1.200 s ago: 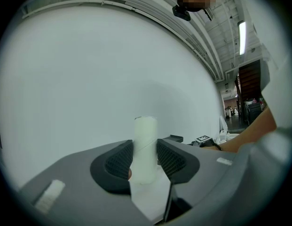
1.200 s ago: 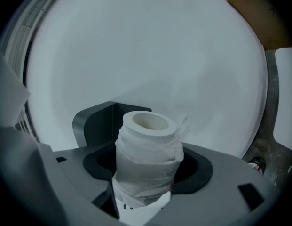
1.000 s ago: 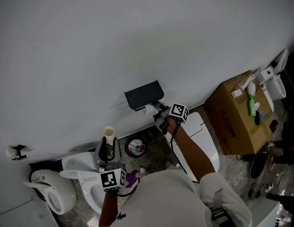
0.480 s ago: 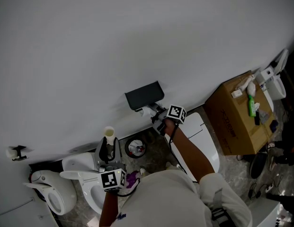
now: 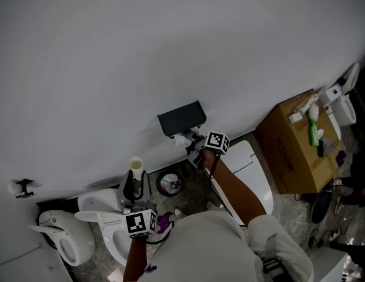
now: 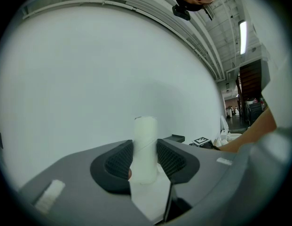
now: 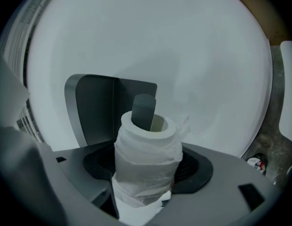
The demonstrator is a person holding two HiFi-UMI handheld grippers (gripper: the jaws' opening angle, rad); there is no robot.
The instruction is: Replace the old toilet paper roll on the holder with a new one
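**Q:** Between the jaws of the right hand-held gripper point(image 7: 148, 167), what is clamped?
**A:** They grip the new roll point(image 7: 146, 142), long axis pointing straight ahead. The holder arm point(image 7: 144, 111) lies dead ahead, its tip inside the core mouth.
**Q:** And the left hand-held gripper point(image 6: 145, 161)?
**A:** It is closed on the bare tube point(image 6: 146, 138), well apart from the holder point(image 7: 94, 112).

The roll point(image 7: 146, 168) is soft white paper, crinkled and loosely layered. The tube point(image 6: 145, 147) is smooth pale card. The left tongs point(image 6: 145, 160) and right tongs point(image 7: 146, 173) are matt grey plastic with dark cross-hatched pads point(image 6: 118, 161). The holder point(image 7: 96, 109) is matt dark grey, metal or plastic unclear. The wall point(image 5: 141, 51) is smooth matt white. At 3 o'clock in the head view is a brown cardboard box point(image 5: 294, 151).
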